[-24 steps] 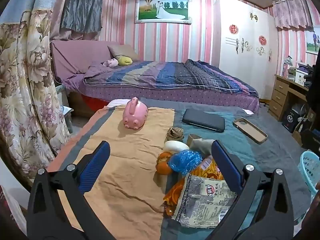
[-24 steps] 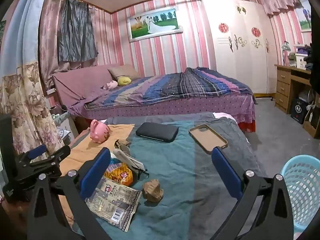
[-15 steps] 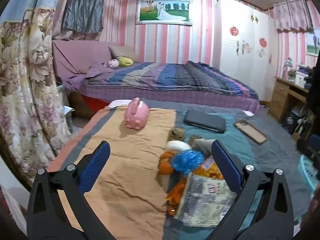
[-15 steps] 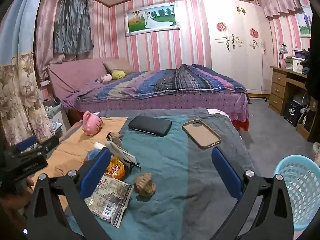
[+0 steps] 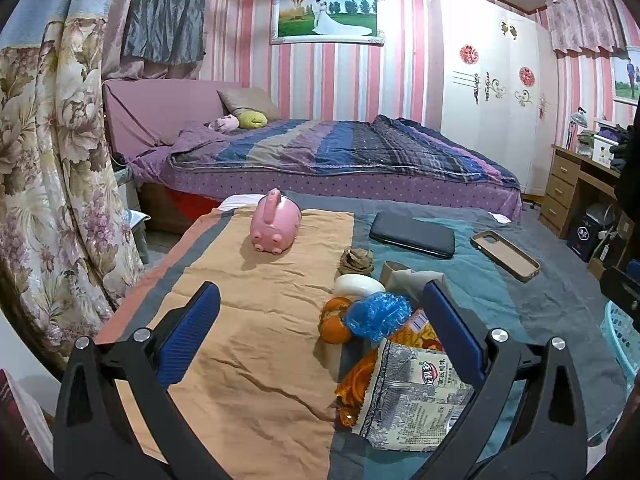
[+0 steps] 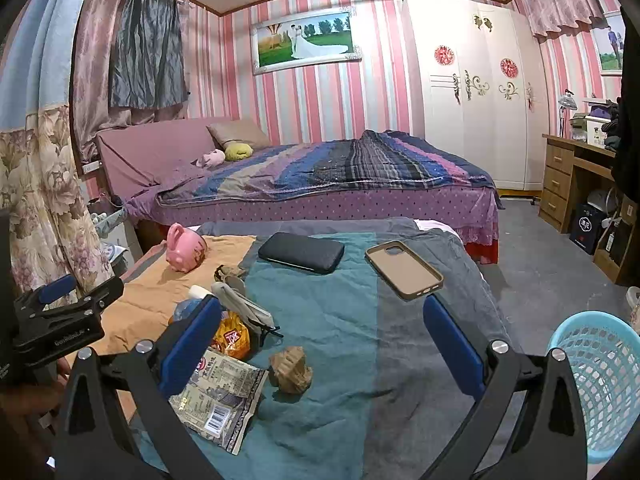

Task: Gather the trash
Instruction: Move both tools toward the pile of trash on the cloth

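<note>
Left hand-held gripper [image 5: 320,320] spread wide, blue pads apart, nothing between them, tilted slightly down over the cloth-covered worktop [image 5: 256,360]. Right hand-held gripper [image 6: 322,336] likewise spread wide and empty, tilted down over the teal part of the cloth.

Trash heaped near the middle of the worktop, on the seam between the tan cloth and the teal one: a grey printed snack wrapper [image 5: 412,396] lying flat nearest the left gripper, an orange crisp bag [image 6: 232,338] partly under it, orange peel [image 5: 334,322] touching a crumpled blue plastic bag [image 5: 378,314], a white rounded piece [image 5: 358,284] just behind those. A crumpled brown paper wad [image 6: 291,370] lying apart on the teal cloth, just right of the wrapper, between the right gripper's pads in view but untouched. Another brown crumple [image 5: 356,260] further back.

Not trash, further back on the worktop: a pink piggy bank [image 5: 275,227] on the tan cloth, a black wallet [image 6: 301,253], a tan phone case [image 6: 404,270] lying open side up.

Light blue basket [image 6: 600,380] off the worktop's right edge, beside the right gripper. Bed [image 6: 320,176] beyond the worktop.
</note>
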The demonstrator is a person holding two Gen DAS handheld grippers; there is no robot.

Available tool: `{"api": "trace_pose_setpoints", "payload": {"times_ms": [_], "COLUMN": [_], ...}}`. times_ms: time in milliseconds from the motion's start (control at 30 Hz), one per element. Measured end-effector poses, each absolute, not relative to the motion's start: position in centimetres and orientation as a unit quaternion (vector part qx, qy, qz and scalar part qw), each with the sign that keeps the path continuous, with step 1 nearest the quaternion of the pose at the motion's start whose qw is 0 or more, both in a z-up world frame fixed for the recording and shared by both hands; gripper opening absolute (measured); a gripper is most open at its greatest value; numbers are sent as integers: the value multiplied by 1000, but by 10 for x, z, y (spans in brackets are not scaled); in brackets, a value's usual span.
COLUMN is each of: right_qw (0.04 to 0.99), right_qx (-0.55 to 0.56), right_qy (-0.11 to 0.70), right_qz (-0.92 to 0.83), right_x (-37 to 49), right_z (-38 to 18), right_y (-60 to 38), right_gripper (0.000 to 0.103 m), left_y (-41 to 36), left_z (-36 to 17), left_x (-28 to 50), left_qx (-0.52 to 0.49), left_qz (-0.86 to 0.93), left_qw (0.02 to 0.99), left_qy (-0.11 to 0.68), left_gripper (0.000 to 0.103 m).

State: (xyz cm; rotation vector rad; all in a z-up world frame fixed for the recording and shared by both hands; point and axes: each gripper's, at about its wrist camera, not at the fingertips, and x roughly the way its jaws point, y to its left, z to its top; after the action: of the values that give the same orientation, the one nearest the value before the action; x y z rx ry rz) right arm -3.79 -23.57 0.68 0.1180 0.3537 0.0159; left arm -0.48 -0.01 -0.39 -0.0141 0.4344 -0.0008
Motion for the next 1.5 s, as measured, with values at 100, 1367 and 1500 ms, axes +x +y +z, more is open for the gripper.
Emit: {"api": "trace_pose_setpoints", "payload": {"times_ms": [100,1367,1500], "right_qw": [983,986,982], "right_qx": [53,-28,-6], "right_qy": [174,163,187], "right_qz": [6,15,6], "right_x": [-38,2,5], "right_z": [7,36,35], "right_y": [-236,-209,-214], "right_gripper": [99,99,99], "left_y": [0,20,32], "left_z": [-4,9,16], "left_x": [-5,39,24], "left_qx": [-7,-35,-45], "left_qz": [1,27,42], "left_qw": [976,972,970], "left_qy": [216,230,236], "left_gripper": [98,98,98]}}
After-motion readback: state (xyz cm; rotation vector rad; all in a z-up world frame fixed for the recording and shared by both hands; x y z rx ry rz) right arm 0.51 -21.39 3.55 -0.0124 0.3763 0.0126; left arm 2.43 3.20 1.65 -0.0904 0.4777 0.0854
